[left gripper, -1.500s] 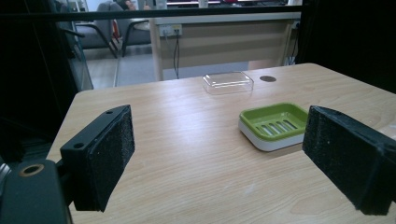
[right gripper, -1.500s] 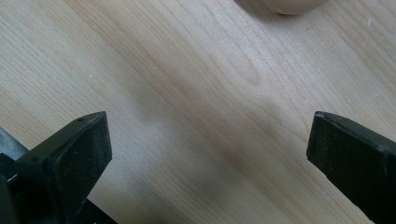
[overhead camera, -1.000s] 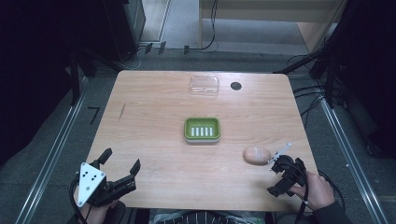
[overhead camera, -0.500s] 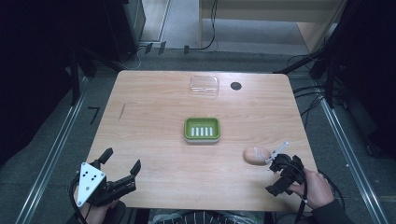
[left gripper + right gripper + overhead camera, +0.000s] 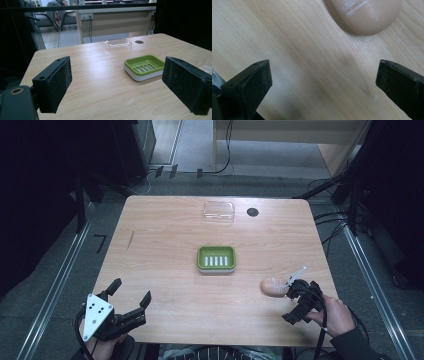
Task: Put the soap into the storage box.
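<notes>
From my high view the table is evenly lit from above while everything around it sinks into near black. In my right gripper view the soap beyond the fingers is slightly soft, with a faint shadow under its near edge. My left gripper view is sharp between the pads, and the bright room behind them is washed out.

The top edge of the right gripper view cuts off the soap bar. From above, the right gripper covers its near end.
</notes>
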`<state>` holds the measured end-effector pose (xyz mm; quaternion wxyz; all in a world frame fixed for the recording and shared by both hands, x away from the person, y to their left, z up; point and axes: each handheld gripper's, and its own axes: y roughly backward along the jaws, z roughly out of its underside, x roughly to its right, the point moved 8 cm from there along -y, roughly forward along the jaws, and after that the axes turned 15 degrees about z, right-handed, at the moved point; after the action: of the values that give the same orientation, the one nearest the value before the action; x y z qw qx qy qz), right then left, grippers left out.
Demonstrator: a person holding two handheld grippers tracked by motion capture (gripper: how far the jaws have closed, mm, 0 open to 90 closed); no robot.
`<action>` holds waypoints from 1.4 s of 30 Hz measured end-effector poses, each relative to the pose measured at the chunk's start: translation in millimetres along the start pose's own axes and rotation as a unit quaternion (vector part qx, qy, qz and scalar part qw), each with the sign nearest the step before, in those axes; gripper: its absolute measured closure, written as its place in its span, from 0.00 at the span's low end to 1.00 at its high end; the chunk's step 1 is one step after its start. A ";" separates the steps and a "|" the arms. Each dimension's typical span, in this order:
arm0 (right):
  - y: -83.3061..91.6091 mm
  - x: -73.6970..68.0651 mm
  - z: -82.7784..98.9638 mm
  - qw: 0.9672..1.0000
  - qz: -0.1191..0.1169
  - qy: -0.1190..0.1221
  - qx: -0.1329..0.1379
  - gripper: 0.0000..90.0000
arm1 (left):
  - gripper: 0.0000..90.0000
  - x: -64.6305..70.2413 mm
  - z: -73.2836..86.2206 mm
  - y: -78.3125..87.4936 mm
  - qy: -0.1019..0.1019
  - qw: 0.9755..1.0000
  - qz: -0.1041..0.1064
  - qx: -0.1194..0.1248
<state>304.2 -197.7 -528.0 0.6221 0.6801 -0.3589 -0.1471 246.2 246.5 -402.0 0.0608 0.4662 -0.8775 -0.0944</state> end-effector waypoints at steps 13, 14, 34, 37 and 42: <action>3.2 -0.9 -22.1 1.000 0.002 -0.003 0.003 0.01 | 0.11 0.3 0.1 -0.1 0.000 1.000 0.000 -0.001; 3.3 -1.1 -23.4 1.000 0.001 -0.001 0.003 0.01 | 0.11 0.2 0.1 0.1 -0.001 1.000 0.000 -0.001; 6.3 -15.4 -63.5 1.000 0.004 0.012 0.006 0.02 | 0.11 0.6 0.1 0.1 -0.001 1.000 0.002 -0.001; 4.7 -16.7 -68.3 1.000 0.003 0.014 0.006 0.02 | 0.11 0.7 0.2 0.3 -0.001 1.000 0.002 -0.002; 2.9 -15.6 -71.8 1.000 0.002 0.020 0.002 0.02 | 0.11 0.6 0.2 0.5 -0.001 1.000 0.002 -0.002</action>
<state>338.7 -134.0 -515.9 0.6277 0.6839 -0.3478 -0.1317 245.4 246.3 -402.1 0.0609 0.4646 -0.8782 -0.0962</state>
